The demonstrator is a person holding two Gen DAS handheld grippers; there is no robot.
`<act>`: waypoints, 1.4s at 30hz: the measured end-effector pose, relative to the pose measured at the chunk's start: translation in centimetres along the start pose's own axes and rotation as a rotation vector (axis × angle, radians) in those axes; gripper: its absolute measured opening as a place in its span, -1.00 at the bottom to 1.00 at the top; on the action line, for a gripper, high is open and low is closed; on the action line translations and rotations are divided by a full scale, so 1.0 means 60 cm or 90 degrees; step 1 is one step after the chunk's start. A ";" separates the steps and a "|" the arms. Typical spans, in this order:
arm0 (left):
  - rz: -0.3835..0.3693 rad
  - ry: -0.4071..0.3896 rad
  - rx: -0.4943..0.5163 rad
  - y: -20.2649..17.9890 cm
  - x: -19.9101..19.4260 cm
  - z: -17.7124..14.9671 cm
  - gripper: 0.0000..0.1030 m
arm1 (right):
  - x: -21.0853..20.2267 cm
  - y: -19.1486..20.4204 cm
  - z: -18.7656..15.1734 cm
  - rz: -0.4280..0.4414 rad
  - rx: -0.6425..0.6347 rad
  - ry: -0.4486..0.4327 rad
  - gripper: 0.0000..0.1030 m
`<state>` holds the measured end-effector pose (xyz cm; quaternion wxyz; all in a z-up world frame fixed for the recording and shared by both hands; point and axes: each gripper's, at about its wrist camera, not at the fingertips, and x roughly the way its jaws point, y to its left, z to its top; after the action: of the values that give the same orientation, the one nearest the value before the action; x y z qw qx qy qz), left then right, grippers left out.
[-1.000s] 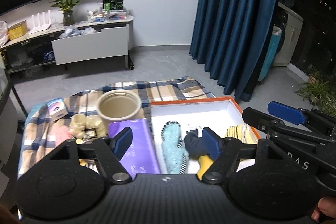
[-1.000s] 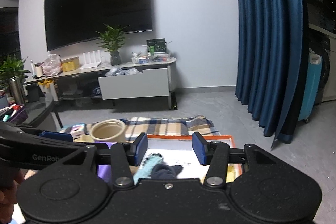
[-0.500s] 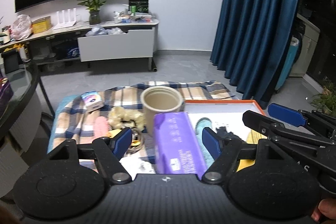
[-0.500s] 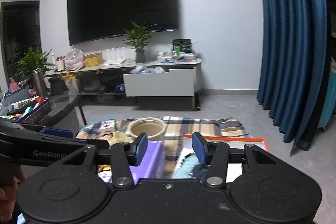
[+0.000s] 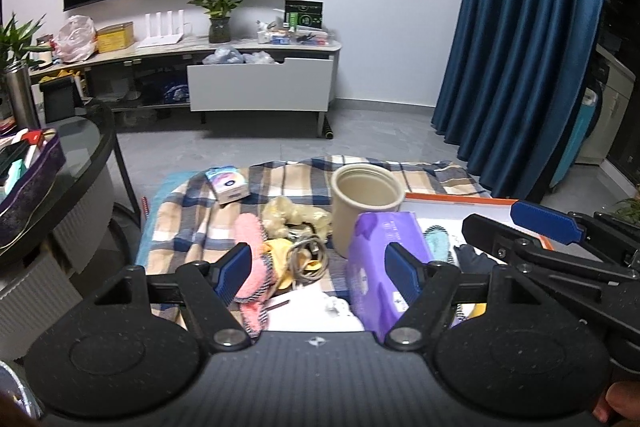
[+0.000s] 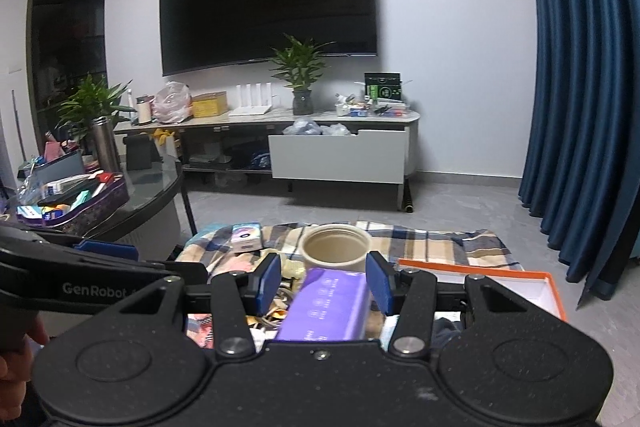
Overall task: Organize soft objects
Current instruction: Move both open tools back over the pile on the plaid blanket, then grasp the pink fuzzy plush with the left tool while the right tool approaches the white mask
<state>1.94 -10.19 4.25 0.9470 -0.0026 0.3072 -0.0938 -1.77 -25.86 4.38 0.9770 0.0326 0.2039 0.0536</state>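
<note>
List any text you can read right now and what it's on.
"GenRobot": white lettering on the left gripper's black arm, right wrist view.
Purple pack: white print, too blurred to read.
Small box on the plaid cloth: print too small.
Green-and-black box on the TV stand: markings unreadable.
Right gripper: no lettering visible.

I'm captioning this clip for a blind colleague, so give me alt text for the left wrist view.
Open, empty left tongs hover above a plaid blanket holding a fuzzy pink sock, a beige round cup and a purple tissue pack. An orange-rimmed white box lies right; the right tongs enter there.
</note>
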 end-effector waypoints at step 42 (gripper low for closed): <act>0.062 0.080 -0.095 0.146 0.043 -0.065 0.53 | 0.045 0.077 -0.039 0.077 -0.048 0.050 0.13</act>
<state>3.28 -1.86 -0.96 0.9266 -0.0519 0.3715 -0.0243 -0.68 -20.88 1.60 0.9637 0.0060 0.2375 0.1217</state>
